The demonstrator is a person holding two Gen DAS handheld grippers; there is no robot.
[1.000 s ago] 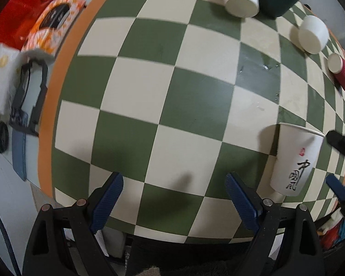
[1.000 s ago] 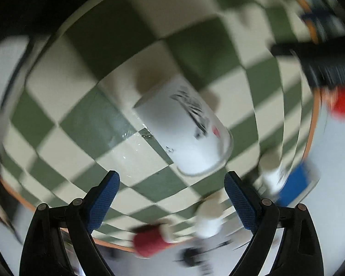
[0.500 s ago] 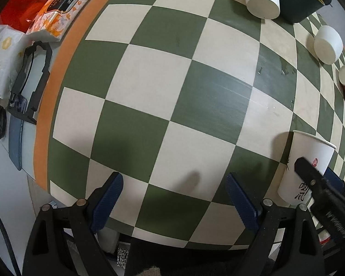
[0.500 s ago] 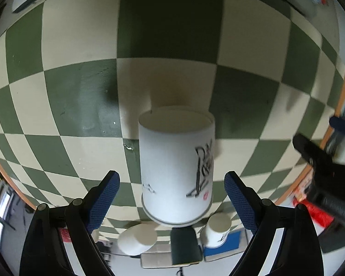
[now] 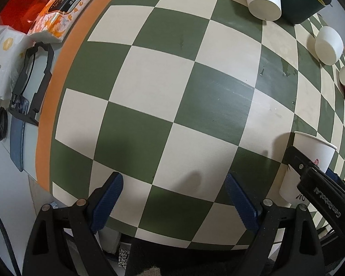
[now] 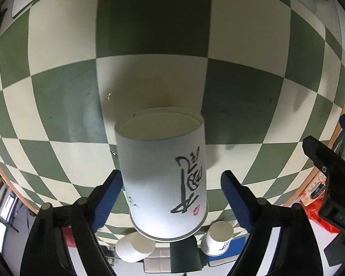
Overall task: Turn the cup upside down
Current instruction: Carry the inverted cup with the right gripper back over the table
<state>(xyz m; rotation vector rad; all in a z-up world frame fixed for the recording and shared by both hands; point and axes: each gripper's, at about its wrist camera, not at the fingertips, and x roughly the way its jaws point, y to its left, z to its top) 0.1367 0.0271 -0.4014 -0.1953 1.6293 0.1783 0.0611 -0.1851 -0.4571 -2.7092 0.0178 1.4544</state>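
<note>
- The right gripper has closed in on the paper cup since half a second ago: the cup now fills more of the right wrist view and sits between the two blue pads, where before it stood further ahead.
- In the right wrist view the camera is inverted, so the cup's mouth points toward the lens-bottom; from the left wrist view the same cup stands upright on the checkered table, mouth up, near its front right edge.
- The right jaws are spread wide, one pad close to the cup wall, the other apart; nothing is gripped yet.
- The left gripper hangs over bare squares, jaws parted and empty.
- My reading: the reach is nearly done; clamping and the wrist roll remain.
</note>
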